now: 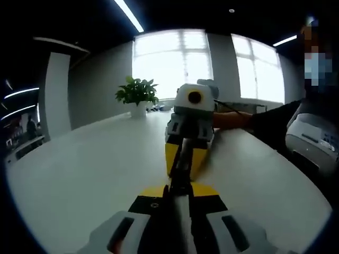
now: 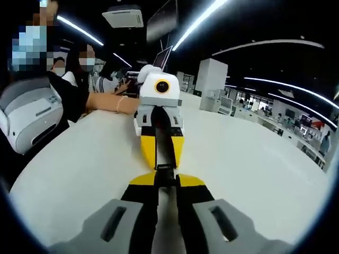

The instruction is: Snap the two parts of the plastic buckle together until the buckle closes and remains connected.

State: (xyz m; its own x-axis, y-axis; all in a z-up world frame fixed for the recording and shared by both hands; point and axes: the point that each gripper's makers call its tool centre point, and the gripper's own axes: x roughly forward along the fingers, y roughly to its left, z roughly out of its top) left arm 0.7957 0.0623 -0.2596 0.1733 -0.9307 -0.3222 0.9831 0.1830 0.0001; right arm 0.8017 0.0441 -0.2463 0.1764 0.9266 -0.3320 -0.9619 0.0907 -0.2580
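**Two grippers nose to nose over a white table, buckle pinched in between**

Big open office here: grey walls, bright windows at the top middle of the left gripper view, ceiling light strips, and a potted plant (image 1: 137,94) sitting at the far edge of the white table (image 1: 79,174), upper left of center. In the right gripper view the same white table (image 2: 254,159) stretches off toward desks and screens on the right side of the frame, and a person's forearm (image 2: 106,101) rests on the table at upper left.

The left gripper (image 1: 177,197) comes up from the bottom center of its view, jaws clamped tight on a dark strap-like piece, which I take to be the buckle (image 1: 181,166). It runs straight up the middle of the frame into the yellow jaws of the right gripper (image 1: 186,153), which faces it head on.

From the other side it's the same deal: the right gripper (image 2: 164,191) is clenched on the dark buckle (image 2: 164,148) at bottom center, and the left gripper (image 2: 161,151) grips the far end just above it.

The buckle hangs between the two sets of tips, above the table. It's too dark and narrow to tell if the two halves are latched.
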